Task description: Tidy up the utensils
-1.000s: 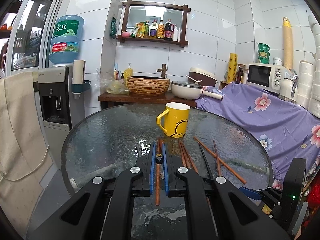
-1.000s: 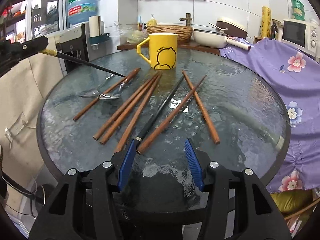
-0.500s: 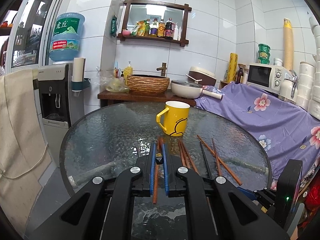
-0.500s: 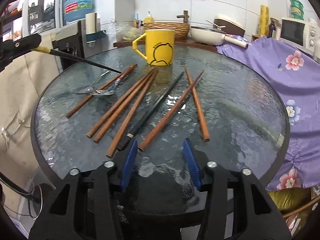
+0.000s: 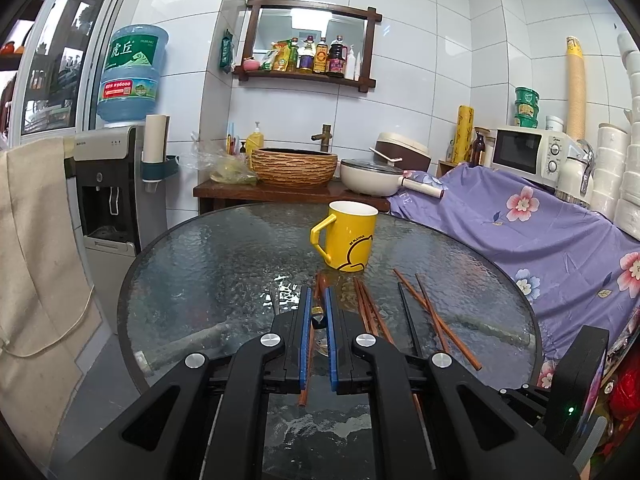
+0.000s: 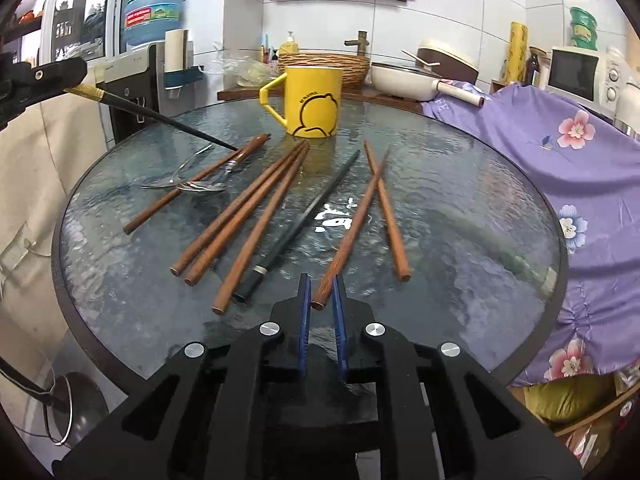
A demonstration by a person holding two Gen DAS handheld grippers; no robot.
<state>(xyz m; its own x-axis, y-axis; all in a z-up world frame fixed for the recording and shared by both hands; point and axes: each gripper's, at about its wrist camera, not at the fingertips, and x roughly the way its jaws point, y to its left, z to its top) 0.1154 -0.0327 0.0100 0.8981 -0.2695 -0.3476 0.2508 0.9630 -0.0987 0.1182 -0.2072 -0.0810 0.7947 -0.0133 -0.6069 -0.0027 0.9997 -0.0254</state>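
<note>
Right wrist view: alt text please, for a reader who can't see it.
The right gripper has just closed on the near end of a brown chopstick lying on a round glass table. More brown chopsticks, a black chopstick and two spoons lie beside it, with a yellow mug behind.

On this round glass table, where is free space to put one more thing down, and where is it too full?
The glass table is bare on its right side, between the rightmost brown chopstick and the purple flowered cloth. The far left, behind the spoons, is also bare. The middle, in front of the yellow mug, is crowded with chopsticks.
</note>
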